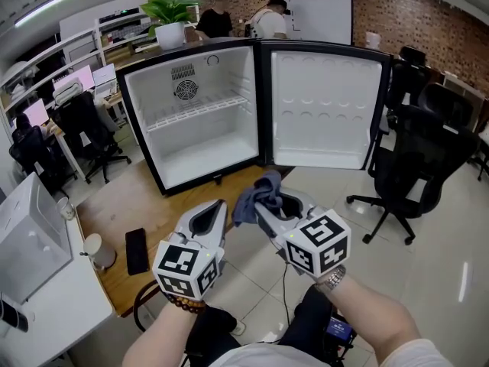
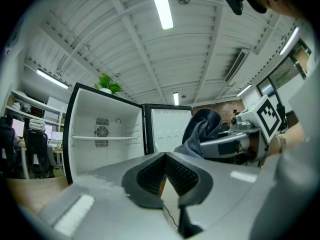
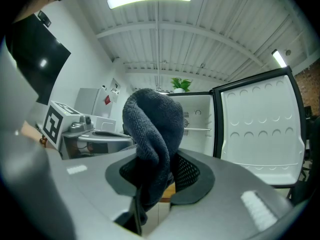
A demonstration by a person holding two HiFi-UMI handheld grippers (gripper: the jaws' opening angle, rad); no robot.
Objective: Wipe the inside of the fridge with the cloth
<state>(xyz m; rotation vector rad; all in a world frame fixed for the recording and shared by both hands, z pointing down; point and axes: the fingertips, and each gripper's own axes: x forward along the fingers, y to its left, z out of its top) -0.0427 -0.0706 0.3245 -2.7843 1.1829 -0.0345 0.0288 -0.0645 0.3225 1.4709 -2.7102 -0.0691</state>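
Note:
A small black fridge point(image 1: 191, 121) stands on a wooden table, door point(image 1: 325, 105) swung wide to the right, white inside with one wire shelf point(image 1: 197, 113). My right gripper point(image 1: 263, 205) is shut on a dark blue-grey cloth point(image 1: 256, 196), bunched and sticking up out of its jaws; the right gripper view has the cloth point(image 3: 152, 134) filling the jaws, the fridge point(image 3: 197, 121) behind. My left gripper point(image 1: 214, 212) is shut with nothing in it. Both are in front of the fridge, outside it. The left gripper view point(image 2: 165, 171) shows the cloth point(image 2: 202, 131) to its right.
A black phone point(image 1: 137, 251) and a white cup point(image 1: 95, 247) lie on the wooden table point(image 1: 114, 212) at the left. Black office chairs point(image 1: 416, 159) stand right of the door. A potted plant point(image 1: 170, 21) sits on the fridge. People stand at the back wall.

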